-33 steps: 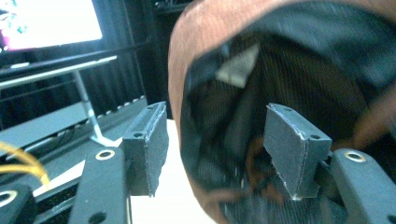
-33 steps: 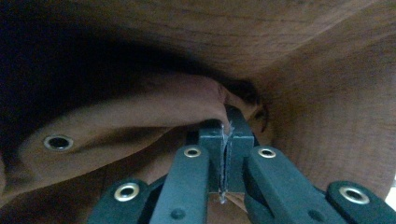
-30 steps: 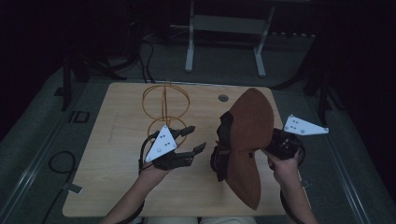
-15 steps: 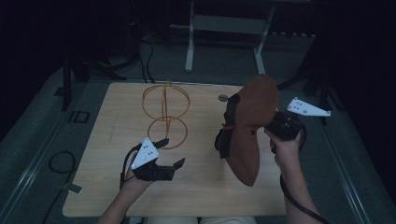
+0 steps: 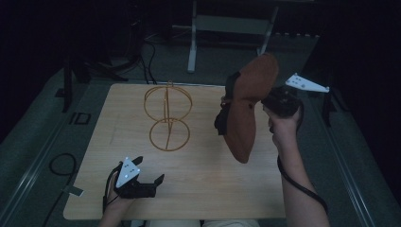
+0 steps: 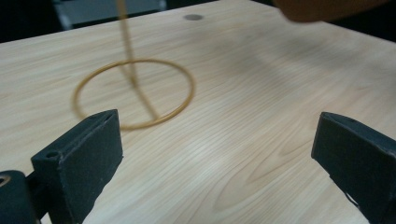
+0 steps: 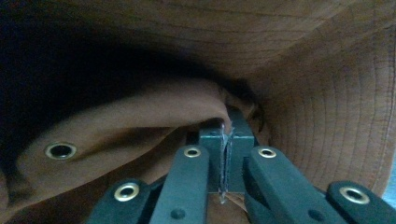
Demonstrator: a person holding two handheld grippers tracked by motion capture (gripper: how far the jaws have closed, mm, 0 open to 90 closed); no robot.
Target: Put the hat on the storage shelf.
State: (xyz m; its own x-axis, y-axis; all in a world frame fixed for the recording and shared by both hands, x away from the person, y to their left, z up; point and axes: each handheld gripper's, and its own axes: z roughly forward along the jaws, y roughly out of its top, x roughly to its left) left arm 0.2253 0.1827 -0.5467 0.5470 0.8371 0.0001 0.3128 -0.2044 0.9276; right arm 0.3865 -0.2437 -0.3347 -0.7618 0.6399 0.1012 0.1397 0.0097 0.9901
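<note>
Two hand-held grippers share the work here. The right hand-held gripper (image 5: 265, 101) has its jaws pinched together on the fabric of a brown hat (image 5: 246, 111), which hangs lifted above the right half of the table (image 5: 198, 189), brim tilted steeply, well clear of the wood. In the right gripper view the jaws meet on a fold of that hat (image 7: 299, 70) just inside the crown. The left hand-held gripper (image 5: 149, 182) sits low near the table's front left edge with its jaws spread wide; they have just been opening, and nothing lies between them.

The step in hand looks like bringing the hat to the gold wire stand (image 5: 168, 116), which rests upright on the table's middle left, its lower ring (image 6: 133, 93) flat on the wood.

To do it well, the hat should probably be carried across and turned so the crown's opening faces down, then centred over the stand's top loop before lowering. The stand seems light and could tip, so a slow, straight descent matters, and the free left hand-held gripper may steady the base or brim. The pinch should release only once the crown rests.
</note>
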